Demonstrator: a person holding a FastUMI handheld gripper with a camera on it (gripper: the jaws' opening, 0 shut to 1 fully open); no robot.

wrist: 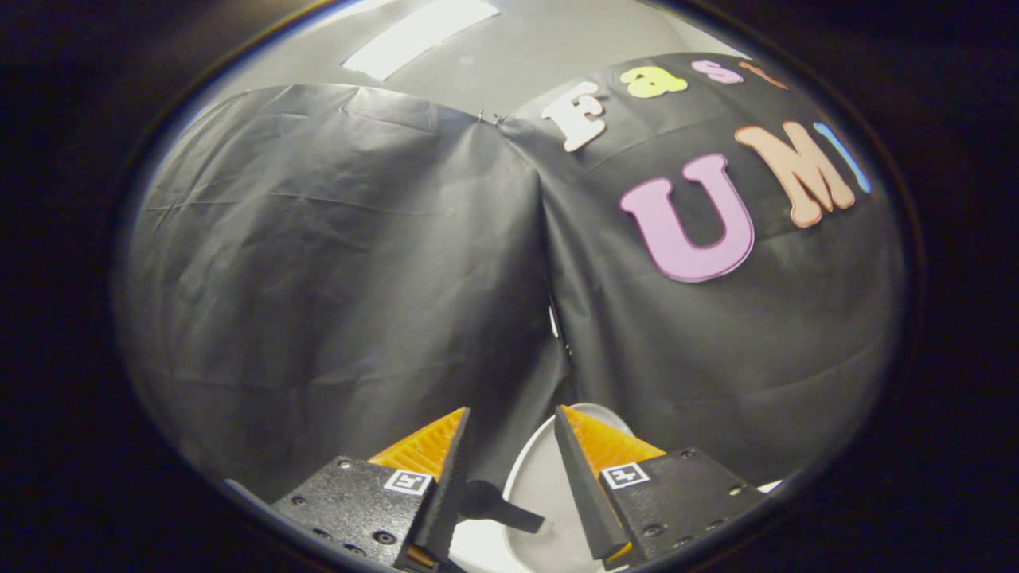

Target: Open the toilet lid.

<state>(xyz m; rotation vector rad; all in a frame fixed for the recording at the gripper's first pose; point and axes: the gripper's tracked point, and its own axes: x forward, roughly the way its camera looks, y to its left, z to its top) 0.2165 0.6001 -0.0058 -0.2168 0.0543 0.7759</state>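
The white toilet lid point(537, 489) shows low down between my two fingers, its rounded rim curving up behind the right finger point(593, 450). A small dark rounded tab point(489, 503) sticks out beside the lid's rim, close to the left finger point(430, 450). My gripper point(512, 412) is open, with a clear gap between the fingertips and neither finger pressing on the lid. The fingers point up toward the wall, above the lid. The rest of the toilet is hidden below the gripper body.
The booth's black cloth wall point(334, 263) hangs close ahead, with a seam point(549, 302) where two sheets meet right beyond the fingertips. A pale ceiling with a light panel point(422, 32) lies above the cloth.
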